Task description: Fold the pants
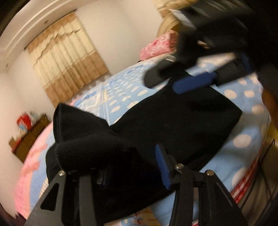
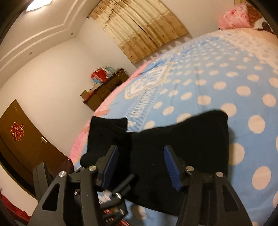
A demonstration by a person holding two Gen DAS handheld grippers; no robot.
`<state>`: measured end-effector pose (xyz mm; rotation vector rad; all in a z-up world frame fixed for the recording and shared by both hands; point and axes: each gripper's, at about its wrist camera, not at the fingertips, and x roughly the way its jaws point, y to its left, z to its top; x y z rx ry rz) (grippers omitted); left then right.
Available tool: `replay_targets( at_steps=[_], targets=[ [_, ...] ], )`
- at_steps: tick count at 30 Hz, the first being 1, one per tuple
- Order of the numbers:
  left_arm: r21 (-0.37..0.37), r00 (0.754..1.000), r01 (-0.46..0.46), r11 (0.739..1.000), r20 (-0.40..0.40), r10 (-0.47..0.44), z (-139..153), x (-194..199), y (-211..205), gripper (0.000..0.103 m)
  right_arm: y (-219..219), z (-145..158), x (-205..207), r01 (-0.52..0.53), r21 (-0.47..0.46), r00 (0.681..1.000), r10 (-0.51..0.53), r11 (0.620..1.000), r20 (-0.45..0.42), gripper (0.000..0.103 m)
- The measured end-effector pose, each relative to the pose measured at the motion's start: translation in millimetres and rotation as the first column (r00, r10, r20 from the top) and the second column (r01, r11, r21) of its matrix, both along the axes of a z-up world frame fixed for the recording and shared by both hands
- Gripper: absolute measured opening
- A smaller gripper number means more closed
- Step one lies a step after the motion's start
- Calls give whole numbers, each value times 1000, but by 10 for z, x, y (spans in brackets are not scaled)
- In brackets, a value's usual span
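Observation:
Black pants lie folded on the blue polka-dot bedsheet; they also show in the right wrist view. My left gripper is open, with a bunched end of the pants draped over its left finger, which is mostly hidden. Its right blue pad is free. My right gripper is open just above the near edge of the pants, holding nothing. It also appears blurred in the left wrist view, hovering over the far end of the pants.
The bed is wide, with a pink pillow at its head and a pink border on the left. Beige curtains, stacked boxes and a brown door line the walls.

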<state>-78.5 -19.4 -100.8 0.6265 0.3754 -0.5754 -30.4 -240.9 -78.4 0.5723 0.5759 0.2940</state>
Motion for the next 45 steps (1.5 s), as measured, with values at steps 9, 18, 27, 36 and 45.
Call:
replay_targets(
  at_steps=[9, 18, 27, 36, 45],
  targets=[
    [269, 940, 226, 936, 191, -281, -153, -600, -41, 50, -202, 89, -27, 67, -16, 998, -67, 998, -5, 57],
    [299, 934, 285, 911, 128, -334, -95, -710, 191, 50, -238, -84, 4, 17, 160, 999, -11, 987, -41, 57],
    [-99, 992, 103, 990, -60, -109, 654, -224, 1008, 65, -431, -250, 59, 35, 245, 996, -15, 969, -84, 58],
    [-430, 904, -387, 815, -350, 245, 932, 440, 2149, 88, -120, -278, 215, -59, 83, 995, 65, 995, -71, 59],
    [-432, 819, -547, 717, -455, 350, 700, 574, 2502, 88, 241, -243, 315, -156, -128, 985, 144, 980, -93, 34]
  ],
)
